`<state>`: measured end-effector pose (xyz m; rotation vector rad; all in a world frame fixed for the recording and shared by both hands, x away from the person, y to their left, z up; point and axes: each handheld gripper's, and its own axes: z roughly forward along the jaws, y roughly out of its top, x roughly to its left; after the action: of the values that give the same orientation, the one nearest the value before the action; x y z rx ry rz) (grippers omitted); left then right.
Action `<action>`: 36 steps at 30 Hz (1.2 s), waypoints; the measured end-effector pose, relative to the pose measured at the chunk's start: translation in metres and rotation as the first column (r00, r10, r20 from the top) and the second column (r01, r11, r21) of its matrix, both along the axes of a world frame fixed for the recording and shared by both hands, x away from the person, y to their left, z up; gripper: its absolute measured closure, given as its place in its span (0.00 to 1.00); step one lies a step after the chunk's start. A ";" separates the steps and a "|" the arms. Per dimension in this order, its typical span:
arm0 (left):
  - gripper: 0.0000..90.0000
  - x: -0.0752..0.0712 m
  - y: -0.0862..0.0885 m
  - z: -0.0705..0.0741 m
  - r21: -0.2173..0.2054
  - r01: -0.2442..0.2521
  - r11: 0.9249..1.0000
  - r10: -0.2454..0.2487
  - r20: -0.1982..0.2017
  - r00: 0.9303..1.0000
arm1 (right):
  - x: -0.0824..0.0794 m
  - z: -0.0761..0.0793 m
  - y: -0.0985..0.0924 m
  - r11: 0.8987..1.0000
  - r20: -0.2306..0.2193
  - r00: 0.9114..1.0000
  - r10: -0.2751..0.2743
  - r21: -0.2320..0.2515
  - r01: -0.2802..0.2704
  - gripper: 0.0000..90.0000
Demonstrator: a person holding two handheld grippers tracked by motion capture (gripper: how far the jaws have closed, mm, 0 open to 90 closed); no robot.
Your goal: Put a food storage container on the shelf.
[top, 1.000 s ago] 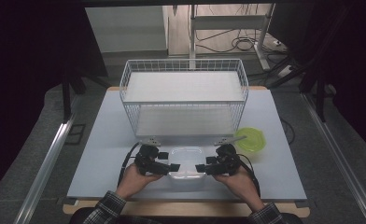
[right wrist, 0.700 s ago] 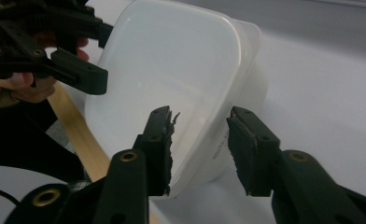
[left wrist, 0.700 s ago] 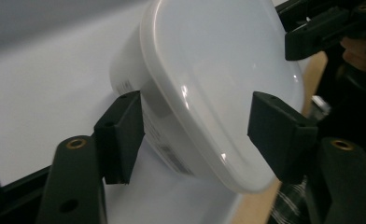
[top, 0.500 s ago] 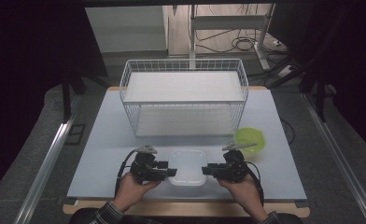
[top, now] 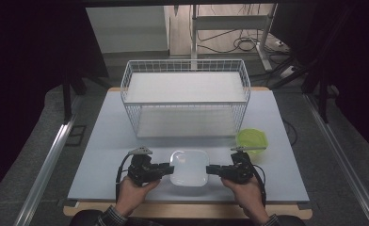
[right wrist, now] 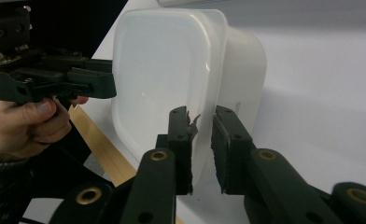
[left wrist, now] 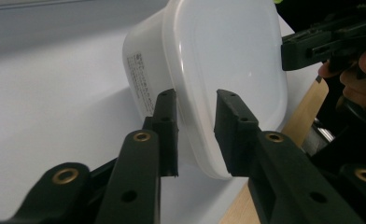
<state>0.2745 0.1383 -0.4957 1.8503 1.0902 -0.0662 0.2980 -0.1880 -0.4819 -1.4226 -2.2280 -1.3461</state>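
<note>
At the surface's (top: 102, 141) 6 o'clock edge, the white container (top: 189, 167) sits with its rim flanked at 9 and 3 by the left hand-held gripper (top: 166, 168) and right hand-held gripper (top: 212, 170), both just closing to a clamp; lift to the wire basket (top: 186, 96) at 12 not begun.

Left gripper (top: 166, 168) low centre-left of high view, right gripper (top: 213, 170) low centre-right, tips facing inward. Both jaw pairs just been closing, container rim between each. Forearms enter from bottom edge.

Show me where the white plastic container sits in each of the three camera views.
High view: white container at the table's near edge, between both grippers.
Left gripper view: upper centre, rim between the jaws.
Right gripper view: upper centre, rim between the jaws.
Shared landmark: the table's wooden edge.
</note>
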 end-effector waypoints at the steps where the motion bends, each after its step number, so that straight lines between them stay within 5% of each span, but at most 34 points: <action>1: 0.81 -0.001 0.000 0.000 -0.002 -0.005 1.000 0.005 0.005 1.000 | 0.000 0.000 0.000 1.000 0.002 1.000 -0.004 0.002 0.004 0.89; 17: 0.86 0.002 0.004 -0.002 -0.031 -0.088 0.996 0.088 0.023 0.996 | -0.001 0.008 0.012 0.998 0.172 0.985 0.012 -0.065 -0.001 0.89; 36: 0.86 0.020 0.008 0.047 -0.042 -0.097 0.994 0.103 0.155 0.983 | 0.018 0.051 0.012 1.000 0.299 0.954 0.018 -0.027 -0.010 0.89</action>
<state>0.2942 0.1463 -0.4484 1.7359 1.0632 0.1168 0.3162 -0.1757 -0.4308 -1.2795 -2.4396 -1.6297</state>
